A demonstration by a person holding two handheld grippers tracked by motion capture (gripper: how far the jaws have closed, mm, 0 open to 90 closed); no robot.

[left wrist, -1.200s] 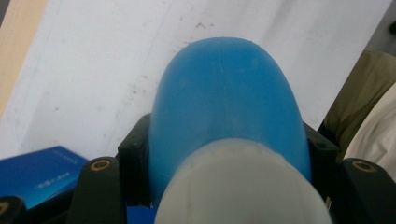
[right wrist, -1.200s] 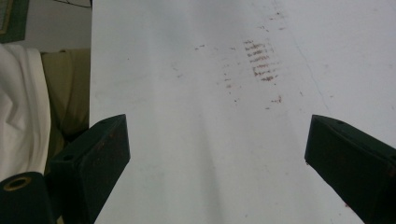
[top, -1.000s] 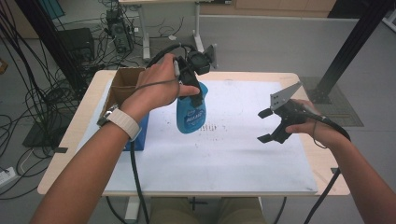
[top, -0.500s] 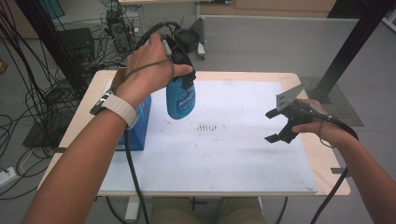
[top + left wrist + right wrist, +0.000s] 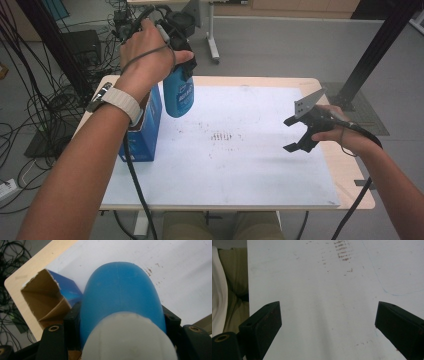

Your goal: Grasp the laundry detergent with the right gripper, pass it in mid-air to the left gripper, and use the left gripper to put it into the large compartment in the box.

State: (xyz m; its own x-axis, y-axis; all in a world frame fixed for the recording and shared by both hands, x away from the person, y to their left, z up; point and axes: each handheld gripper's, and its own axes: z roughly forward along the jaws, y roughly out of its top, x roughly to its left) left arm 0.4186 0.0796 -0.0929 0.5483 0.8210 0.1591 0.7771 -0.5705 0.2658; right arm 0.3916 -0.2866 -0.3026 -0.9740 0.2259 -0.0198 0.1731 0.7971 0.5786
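A blue plastic bottle (image 5: 179, 97) with a printed label hangs in the air over the table's far left, beside an open blue box (image 5: 149, 120). My left gripper (image 5: 183, 64) is shut on its upper part. In the left gripper view the bottle (image 5: 120, 295) and its white cap (image 5: 127, 340) sit between the black jaws, which press on both sides. My right gripper (image 5: 287, 135) hovers open over the right side of the white sheet (image 5: 240, 170). Nothing lies between its jaws in the right gripper view, where my right gripper (image 5: 327, 322) looks down on the bare sheet.
The blue box (image 5: 50, 297) has an open cardboard top and stands on the table's left edge. Brown smudges (image 5: 220, 136) mark the sheet's middle. The wooden table (image 5: 352, 170) shows past the sheet at right. Cables and stands crowd the floor at far left.
My left hand has lifted the blue bottle higher and carried it toward the far left, next to the box. The right gripper has stayed nearly still and open.
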